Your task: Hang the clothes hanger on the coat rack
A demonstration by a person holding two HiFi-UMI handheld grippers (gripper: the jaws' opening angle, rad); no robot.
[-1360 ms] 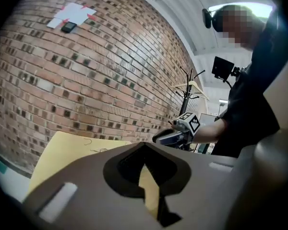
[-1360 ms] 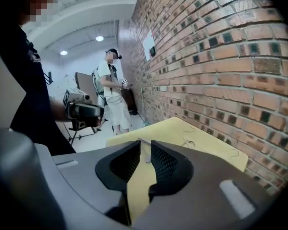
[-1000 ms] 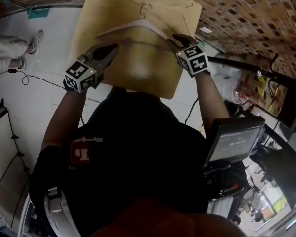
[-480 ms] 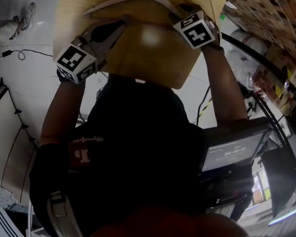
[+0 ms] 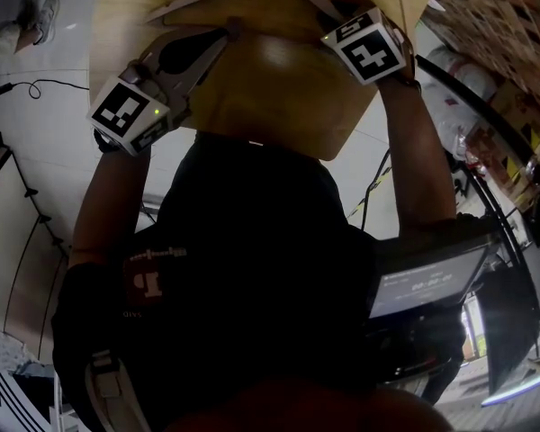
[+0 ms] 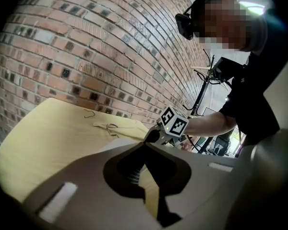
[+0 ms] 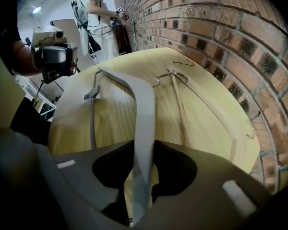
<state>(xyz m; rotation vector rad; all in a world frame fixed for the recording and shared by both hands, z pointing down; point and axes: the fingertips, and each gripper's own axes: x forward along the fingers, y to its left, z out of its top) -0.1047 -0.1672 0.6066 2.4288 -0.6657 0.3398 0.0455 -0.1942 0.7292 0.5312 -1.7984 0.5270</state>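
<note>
"So where's the hanger (image 7: 144, 104) right now?"

"Flat on the yellow table (image 5: 279, 88), dead ahead of the person at twelve o'clock. It's the broad, pale grey one."

"And the right gripper (image 7: 143, 176)?"

"At about one o'clock from the person, pointing steeply down. Its jaws have just been closing. One arm of the hanger runs straight between them, and they're pinching it."

"The left gripper (image 6: 145, 146)?"

"Out at eleven o'clock, lying much flatter and aimed at the hanger's other end. Its jaw tips are pressed together there. Whether they've nipped the hanger itself, I can't tell."

"Anything else on the table?"

"A thin hanger (image 7: 178, 99), lying flat just beside the grey one, at one o'clock from the right gripper. Further on, near twelve o'clock, there's a small loose wire hook (image 7: 183, 62). It's close to the brick wall (image 7: 221, 32) that runs beside the table."

"Anyone else about?"

"Someone in white (image 7: 98, 18) stands by the wall past the table's far end, at eleven o'clock from that gripper. A lit screen (image 5: 423, 282) sits at the person's right, around four o'clock."
</note>
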